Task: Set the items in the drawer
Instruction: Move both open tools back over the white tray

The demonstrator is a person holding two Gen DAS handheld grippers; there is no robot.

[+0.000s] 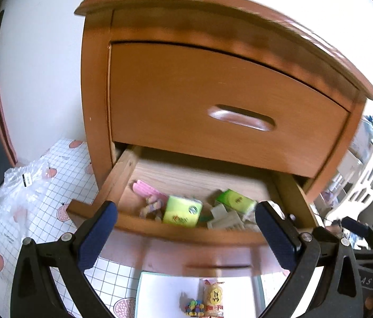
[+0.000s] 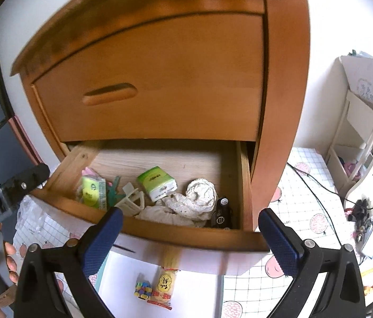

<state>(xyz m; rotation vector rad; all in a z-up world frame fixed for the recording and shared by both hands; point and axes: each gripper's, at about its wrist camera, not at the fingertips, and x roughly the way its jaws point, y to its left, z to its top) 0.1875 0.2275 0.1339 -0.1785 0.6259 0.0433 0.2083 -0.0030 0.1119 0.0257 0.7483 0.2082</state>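
Note:
The wooden nightstand's lower drawer point(image 1: 146, 224) stands pulled out. Inside lie two green tissue packs point(image 2: 157, 182) point(image 2: 93, 190), a crumpled white cloth point(image 2: 199, 193), a black toy car point(image 2: 222, 212), a white plastic piece point(image 2: 133, 201) and a pink item point(image 1: 146, 189). On a white board on the floor below lie a yellow snack packet point(image 2: 163, 286) and a colourful block toy point(image 2: 142, 290). My left gripper point(image 1: 186, 228) is wide open just in front of the drawer's front edge, nothing between its blue pads. My right gripper point(image 2: 190, 238) is likewise open and empty before the drawer.
The upper drawer point(image 1: 212, 100) is closed, with a recessed handle. A grid-patterned mat point(image 1: 62, 185) covers the floor, a clear plastic bag point(image 1: 19, 193) at left. White shelving point(image 2: 358, 122), a black cable point(image 2: 316, 190) and clutter lie to the right. A hand point(image 2: 9, 259) holds the left gripper's body.

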